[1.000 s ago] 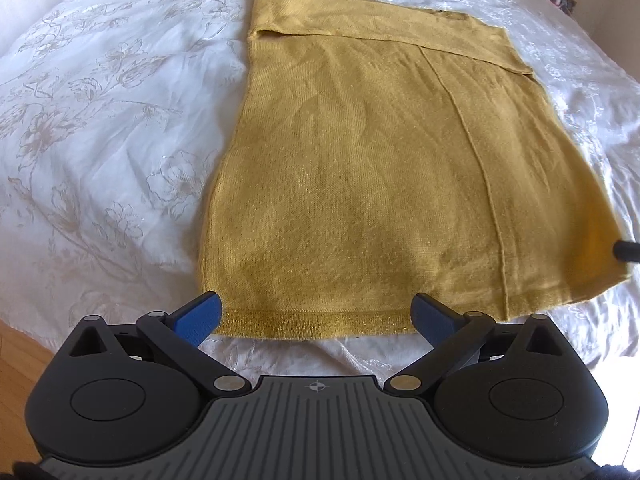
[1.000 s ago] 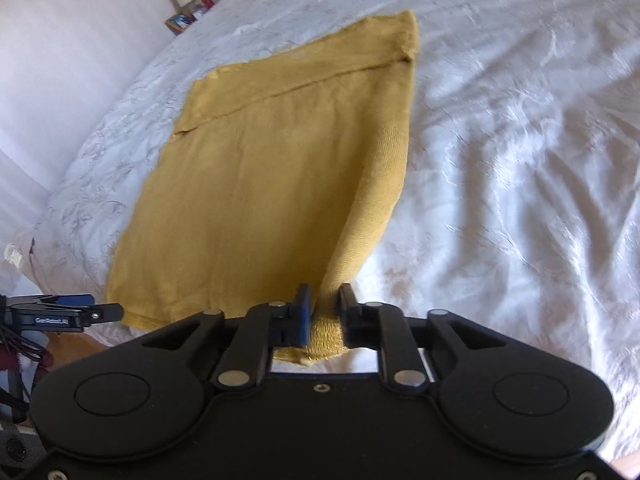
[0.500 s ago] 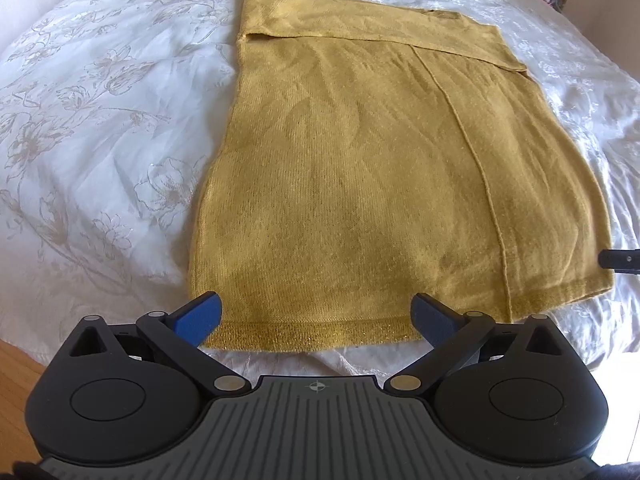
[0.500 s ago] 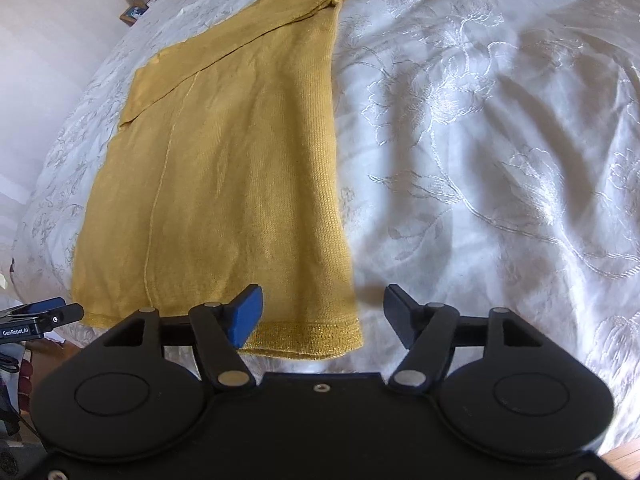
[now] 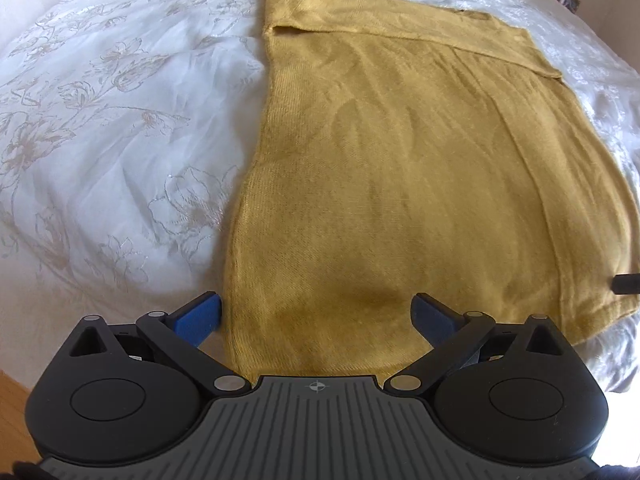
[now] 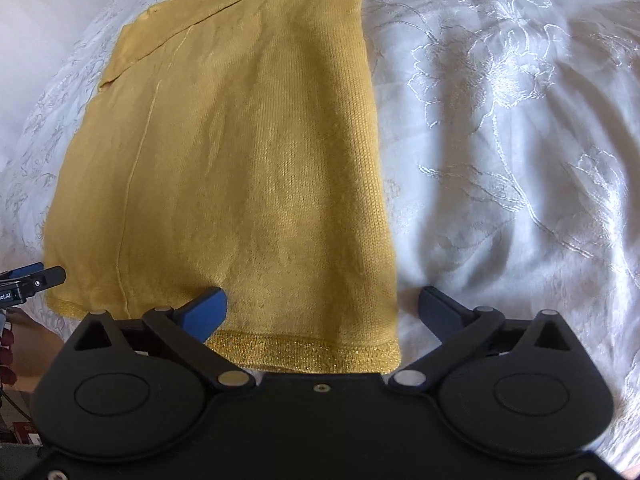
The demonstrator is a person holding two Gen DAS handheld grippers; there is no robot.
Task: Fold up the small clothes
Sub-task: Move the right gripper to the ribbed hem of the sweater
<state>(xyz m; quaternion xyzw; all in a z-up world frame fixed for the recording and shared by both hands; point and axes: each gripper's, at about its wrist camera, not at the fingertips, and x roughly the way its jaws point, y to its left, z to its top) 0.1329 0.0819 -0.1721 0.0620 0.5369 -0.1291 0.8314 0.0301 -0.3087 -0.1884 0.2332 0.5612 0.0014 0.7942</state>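
- Mustard knit garment point(image 5: 400, 168) flat on white embroidered bedspread point(image 5: 100, 140), top edge folded over at far end, glittery hem point(image 6: 304, 354) at near edge.
- Left gripper point(image 5: 316, 314) jaws spread wide, nothing held; straddling near left corner of garment, left blue pad point(image 5: 200, 316) over bedspread just beside cloth edge, right pad over cloth.
- Right gripper point(image 6: 323, 307) jaws just been opening, now wide apart, nothing pinched; near right corner of garment between them, left pad point(image 6: 206, 308) over cloth, right pad over bedspread.
- Contact with fabric: cannot tell for either.
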